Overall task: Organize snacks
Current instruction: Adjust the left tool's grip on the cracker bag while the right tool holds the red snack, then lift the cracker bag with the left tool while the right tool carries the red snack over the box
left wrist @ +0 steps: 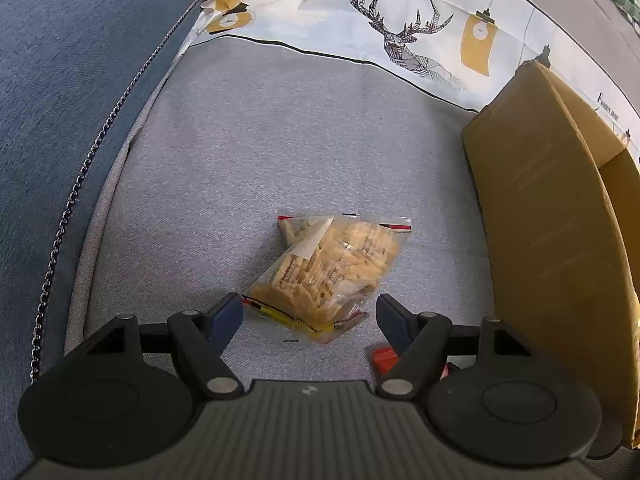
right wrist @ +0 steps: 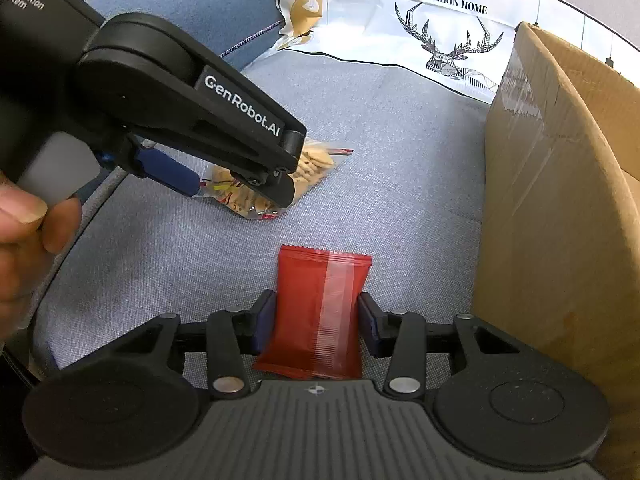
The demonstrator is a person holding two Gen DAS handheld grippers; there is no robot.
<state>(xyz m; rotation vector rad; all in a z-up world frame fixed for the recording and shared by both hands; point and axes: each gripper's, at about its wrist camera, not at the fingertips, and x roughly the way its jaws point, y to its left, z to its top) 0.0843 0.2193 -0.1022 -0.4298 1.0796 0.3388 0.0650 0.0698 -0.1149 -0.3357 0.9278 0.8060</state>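
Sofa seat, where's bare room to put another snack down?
Free: the grey seat between the cookie bag and the deer-print cloth, and left of the bag toward the blue armrest. Crowded: near the box, where both grippers and the red packet sit.

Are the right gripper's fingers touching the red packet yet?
Touching. The right wrist view shows both fingers of the right gripper pressed against the sides of the red packet, no gap visible.
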